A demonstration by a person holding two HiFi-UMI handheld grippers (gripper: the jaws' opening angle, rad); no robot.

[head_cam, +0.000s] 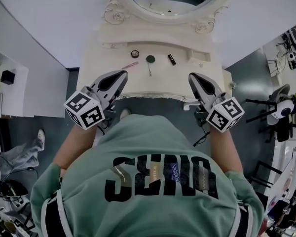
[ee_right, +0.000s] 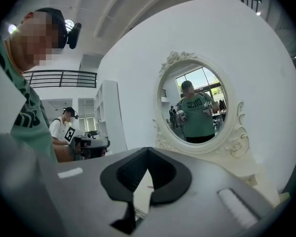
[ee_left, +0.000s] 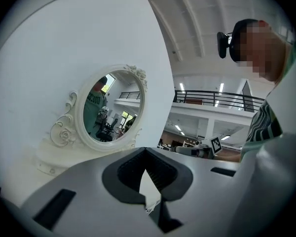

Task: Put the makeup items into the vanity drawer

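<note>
Both the left gripper [head_cam: 122,74] and the right gripper [head_cam: 192,76] hover at the front edge of the cream carved vanity surface [head_cam: 158,81], fingers pressed together and empty. A small round compact [head_cam: 134,54], slim pink pencil [head_cam: 129,65] and short black lipstick tube [head_cam: 171,59] lie farther back. No open drawer shows. Closed fingers sweeping in could set the tube rolling or push the pencil off the edge.
</note>
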